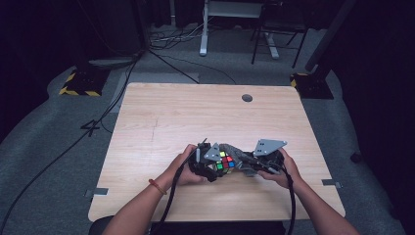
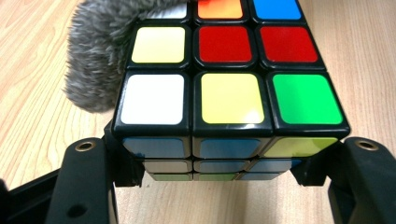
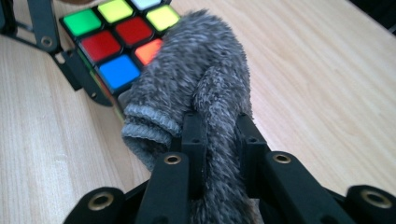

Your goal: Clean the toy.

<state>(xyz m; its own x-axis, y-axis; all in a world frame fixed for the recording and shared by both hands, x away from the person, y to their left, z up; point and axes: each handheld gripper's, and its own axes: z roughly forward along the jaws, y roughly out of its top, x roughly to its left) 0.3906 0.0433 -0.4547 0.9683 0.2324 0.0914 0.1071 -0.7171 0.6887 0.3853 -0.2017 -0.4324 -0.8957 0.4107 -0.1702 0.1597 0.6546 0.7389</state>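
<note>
A scrambled Rubik's cube (image 1: 226, 161) is near the table's front middle, held between both hands. My left gripper (image 2: 226, 154) is shut on the cube (image 2: 229, 98), one jaw on each side, with white, yellow and green stickers nearest. My right gripper (image 3: 220, 126) is shut on a grey fuzzy cloth (image 3: 205, 70), which lies over a far corner of the cube (image 3: 116, 37). The cloth (image 2: 95, 60) hangs past the cube's far left edge in the left gripper view. In the high view the left gripper (image 1: 208, 165) and right gripper (image 1: 247, 165) meet at the cube.
The light wooden table (image 1: 195, 112) has a round cable hole (image 1: 247, 98) near its far edge. Beyond it on the grey floor lie cables (image 1: 171, 63), white desk legs (image 1: 204, 29) and two stand bases with yellow-black stripes (image 1: 78, 83).
</note>
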